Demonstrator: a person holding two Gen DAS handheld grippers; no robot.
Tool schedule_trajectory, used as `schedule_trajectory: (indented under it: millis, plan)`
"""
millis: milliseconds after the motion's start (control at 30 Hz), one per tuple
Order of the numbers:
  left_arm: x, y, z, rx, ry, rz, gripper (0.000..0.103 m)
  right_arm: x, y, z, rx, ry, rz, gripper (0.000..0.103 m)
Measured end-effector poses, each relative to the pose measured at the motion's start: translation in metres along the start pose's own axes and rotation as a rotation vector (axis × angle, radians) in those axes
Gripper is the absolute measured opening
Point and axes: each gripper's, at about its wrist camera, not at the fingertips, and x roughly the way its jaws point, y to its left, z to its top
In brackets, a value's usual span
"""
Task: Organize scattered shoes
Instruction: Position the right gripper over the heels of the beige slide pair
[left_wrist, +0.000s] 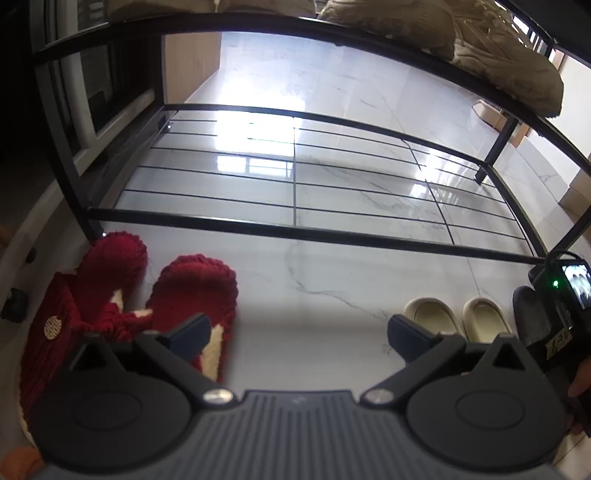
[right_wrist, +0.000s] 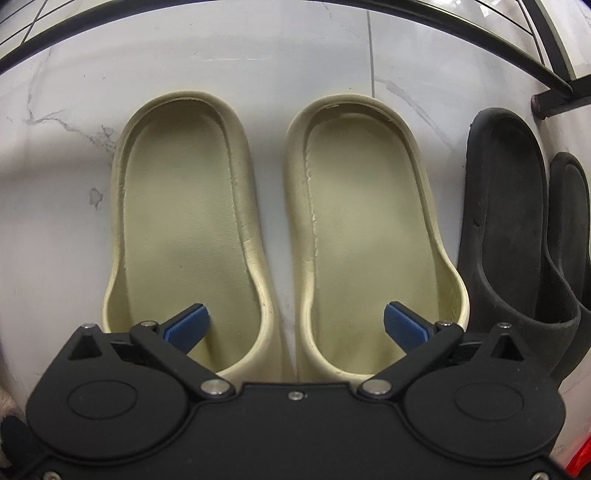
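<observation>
right gripper (right_wrist: 295, 325) spread wide, empty, low over cream slippers (right_wrist: 280, 229) paired side by side on the marble floor (right_wrist: 66, 177); black slippers (right_wrist: 517, 221) just beside at 3 o'clock. left gripper (left_wrist: 295, 332) wide apart too, empty; red knit slippers (left_wrist: 155, 295) at 9 o'clock, before the black shoe rack (left_wrist: 295, 232).

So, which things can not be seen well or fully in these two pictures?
- Beige slides: toe ends hidden under the right gripper, right wrist view.
- Black slides: outer one cut by the right edge, right wrist view.
- Red knitted slippers: heels covered by the left gripper, left wrist view.
- Brown shoes on the rack's upper shelf: cut by the top edge, left wrist view.
</observation>
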Motion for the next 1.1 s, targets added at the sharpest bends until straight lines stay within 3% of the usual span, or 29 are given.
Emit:
schedule_trajectory:
  millis: [67, 133, 233, 400, 700, 1100]
  plan:
    - [0.0, 0.0, 0.0, -0.002, 0.001, 0.0, 0.102, -0.002, -0.001, -0.003, -0.002, -0.005, 0.003, 0.103]
    - [0.001, 0.0, 0.0, -0.007, 0.004, 0.001, 0.102, 0.03, -0.003, -0.026, 0.008, 0.0, 0.008, 0.103]
    - [0.001, 0.001, 0.001, -0.011, 0.004, 0.004, 0.102, 0.038, -0.008, -0.031, 0.007, 0.003, 0.01, 0.103]
    - [0.001, 0.002, 0.001, -0.017, 0.005, 0.006, 0.102, 0.004, 0.014, -0.01, 0.035, 0.01, 0.012, 0.103]
    - [0.0, 0.002, 0.001, -0.018, 0.006, 0.004, 0.102, -0.003, 0.019, 0.006, 0.069, 0.053, 0.009, 0.103]
    - [0.0, 0.001, 0.001, -0.008, 0.005, 0.007, 0.102, 0.0, 0.023, 0.034, 0.036, 0.007, 0.025, 0.103]
